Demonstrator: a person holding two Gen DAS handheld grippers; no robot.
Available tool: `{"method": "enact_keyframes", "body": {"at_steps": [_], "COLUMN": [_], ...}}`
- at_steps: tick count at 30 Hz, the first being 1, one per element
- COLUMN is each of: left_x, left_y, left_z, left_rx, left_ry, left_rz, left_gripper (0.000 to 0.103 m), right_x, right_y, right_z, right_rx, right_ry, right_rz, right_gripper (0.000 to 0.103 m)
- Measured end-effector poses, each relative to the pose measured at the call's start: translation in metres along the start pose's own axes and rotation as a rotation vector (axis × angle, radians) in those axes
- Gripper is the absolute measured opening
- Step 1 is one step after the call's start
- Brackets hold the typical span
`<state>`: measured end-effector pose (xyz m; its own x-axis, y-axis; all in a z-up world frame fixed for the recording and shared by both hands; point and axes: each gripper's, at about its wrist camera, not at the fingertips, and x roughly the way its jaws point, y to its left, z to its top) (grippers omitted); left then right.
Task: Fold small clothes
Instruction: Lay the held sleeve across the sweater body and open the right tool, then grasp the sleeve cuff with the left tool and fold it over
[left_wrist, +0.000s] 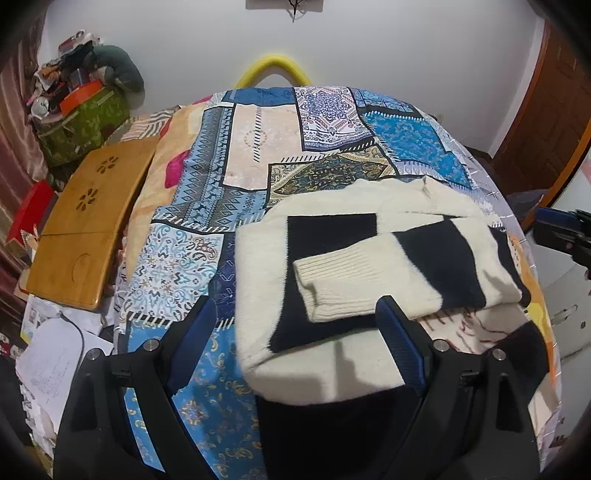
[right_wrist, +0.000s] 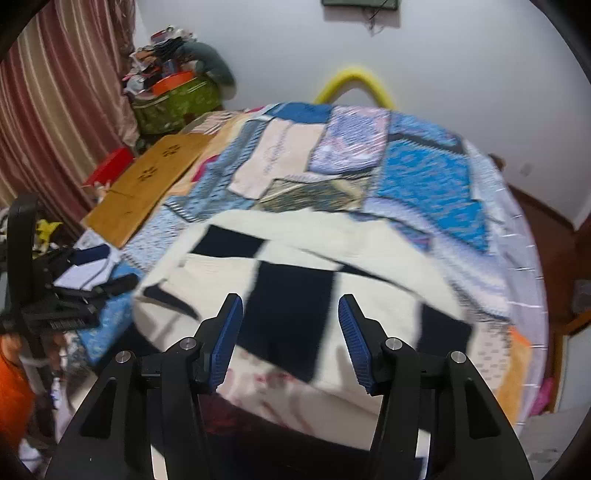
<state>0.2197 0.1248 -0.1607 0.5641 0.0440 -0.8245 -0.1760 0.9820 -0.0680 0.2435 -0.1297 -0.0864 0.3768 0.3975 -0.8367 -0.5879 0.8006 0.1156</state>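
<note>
Two blue-padded fingers of the left gripper (left_wrist: 297, 325) stand spread wide and empty in the left wrist view, the cream-and-black sweater (left_wrist: 365, 266) lying folded on the patchwork bedspread (left_wrist: 207, 199) just ahead and between them, one ribbed cuff (left_wrist: 325, 273) laid across its top. Right wrist view, blurred: right gripper (right_wrist: 291, 325) also spread, holding nothing, the sweater (right_wrist: 295, 280) directly ahead beneath it.
</note>
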Motion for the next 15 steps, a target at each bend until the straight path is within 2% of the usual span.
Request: {"method": "enact_keyframes", "body": {"at_steps": [6, 11, 15], "left_x": [0.012, 0.032, 0.054], "left_y": [-0.005, -0.012, -0.010], "left_z": [0.013, 0.020, 0.022], "left_rx": [-0.010, -0.007, -0.038], "left_ry": [0.033, 0.071, 0.111], "left_rz": [0.006, 0.003, 0.015], "left_gripper": [0.088, 0.088, 0.088], "right_x": [-0.027, -0.041, -0.038], "right_y": [-0.055, -0.100, -0.134], "right_z": [-0.016, -0.034, -0.054], "right_rx": [0.068, 0.180, 0.271], "right_ry": [-0.037, -0.049, -0.025], "right_rz": [-0.100, -0.138, -0.160], "right_gripper": [0.051, 0.051, 0.051]}}
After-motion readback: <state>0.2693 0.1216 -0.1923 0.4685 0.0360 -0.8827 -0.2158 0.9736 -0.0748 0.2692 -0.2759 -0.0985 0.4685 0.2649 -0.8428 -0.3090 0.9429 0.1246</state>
